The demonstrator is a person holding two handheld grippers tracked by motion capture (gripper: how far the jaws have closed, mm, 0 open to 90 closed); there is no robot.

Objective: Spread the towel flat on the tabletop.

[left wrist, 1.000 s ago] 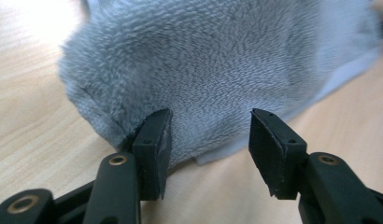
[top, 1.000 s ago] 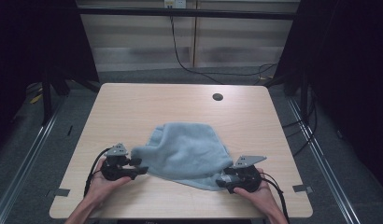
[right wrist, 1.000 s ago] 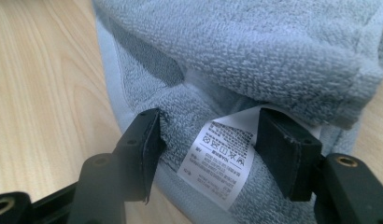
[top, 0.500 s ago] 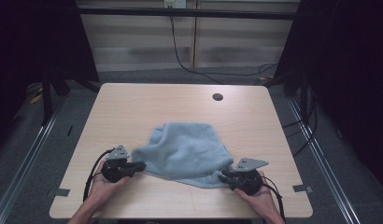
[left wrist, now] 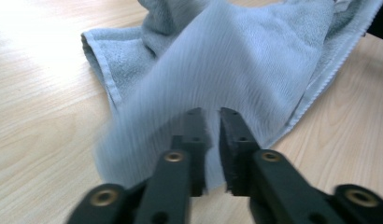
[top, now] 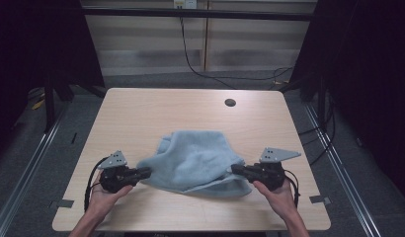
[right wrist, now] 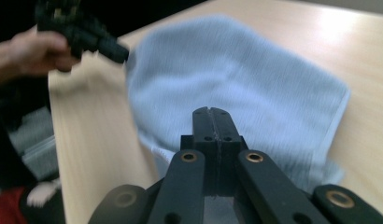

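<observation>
Both tongs, left (top: 143,172) and right (top: 236,169), had just been closing and pinched the blue towel (top: 195,160) edges; soft, floppy stuff, probably best grabbed at the corners off the counter (top: 141,113).

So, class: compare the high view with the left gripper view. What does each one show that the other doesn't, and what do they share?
High view alone: the whole table with its dark round hole, both hands, the right hand-held gripper and the floor cables. Left gripper view alone: the left hand-held gripper up close, its jaws nipping a fold of towel, plus the towel's hemmed edge. Both share the light blue towel on light wood.
</observation>
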